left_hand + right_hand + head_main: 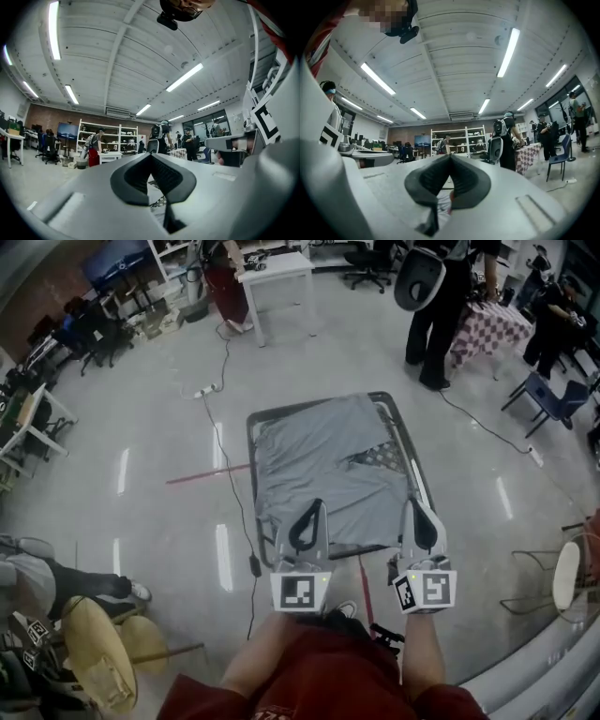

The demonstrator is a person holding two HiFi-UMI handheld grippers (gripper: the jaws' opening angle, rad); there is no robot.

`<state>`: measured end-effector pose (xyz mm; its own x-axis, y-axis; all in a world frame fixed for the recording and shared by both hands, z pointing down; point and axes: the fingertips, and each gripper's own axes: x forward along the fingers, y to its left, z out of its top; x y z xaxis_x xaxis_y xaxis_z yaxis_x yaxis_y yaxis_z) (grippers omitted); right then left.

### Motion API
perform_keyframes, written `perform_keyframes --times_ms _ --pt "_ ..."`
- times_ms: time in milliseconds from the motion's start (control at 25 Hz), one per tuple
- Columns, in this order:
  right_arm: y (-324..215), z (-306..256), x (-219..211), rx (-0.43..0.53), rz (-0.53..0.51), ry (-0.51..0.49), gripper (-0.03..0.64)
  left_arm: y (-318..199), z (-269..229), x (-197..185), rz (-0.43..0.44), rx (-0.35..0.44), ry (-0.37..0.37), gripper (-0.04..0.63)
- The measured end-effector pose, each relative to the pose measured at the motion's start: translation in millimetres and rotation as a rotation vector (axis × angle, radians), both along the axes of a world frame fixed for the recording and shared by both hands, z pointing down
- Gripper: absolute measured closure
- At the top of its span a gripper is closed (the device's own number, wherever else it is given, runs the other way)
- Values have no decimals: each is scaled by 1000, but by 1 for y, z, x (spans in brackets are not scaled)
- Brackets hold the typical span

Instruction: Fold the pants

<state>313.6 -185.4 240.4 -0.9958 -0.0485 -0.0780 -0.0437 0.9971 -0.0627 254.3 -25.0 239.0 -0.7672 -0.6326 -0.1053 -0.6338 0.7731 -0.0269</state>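
**A:** What is being shown here, from the biggest thing down?

**B:** A wide workshop floor (141, 427) is being viewed from above. A low, dark-framed desk (251, 442) is being used as the work surface in the middle of the frame. The grey pants (319, 465) are being shown lying flat across nearly all of its top. A small patterned patch (377, 457) is being left uncovered at their right edge.

**A:** And the tongs?

**B:** Both are being held at the lower middle of the frame, over the near edge of the pants. The left tongs (316, 507) are being held pressed together with nothing between them, as the left gripper view is showing (151, 157). The right tongs (413, 505) are likewise being held closed and empty (450, 157). Both are being pointed out across the room rather than down, so no cloth is being pinched.

**A:** How far along is the folding being judged to be?

**B:** Little is being counted as done. The pants are being seen as a broad, loose sheet with some creases, not a compact bundle. Whether one fold is already being carried in that shape cannot be told from above. A grip on an edge, the folds themselves and the smoothing are all being judged as work not yet done.
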Motion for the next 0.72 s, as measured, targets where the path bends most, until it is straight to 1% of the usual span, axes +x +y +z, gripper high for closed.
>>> perform_keyframes --times_ms 240,480,560,640,720 --pt "-11 15 -7 8 -36 22 617 3 16 -4 -45 -21 6 591" --pt "-12 42 -22 37 -74 55 617 5 49 -16 -85 -58 21 591" --pt "-13 53 -29 49 -93 73 617 6 62 -20 -85 -110 3 591" --pt "-13 70 -34 64 -116 110 617 6 77 -21 -76 -188 -22 591" --pt "-10 91 -36 88 -147 158 615 11 101 -18 -69 -265 -9 591"
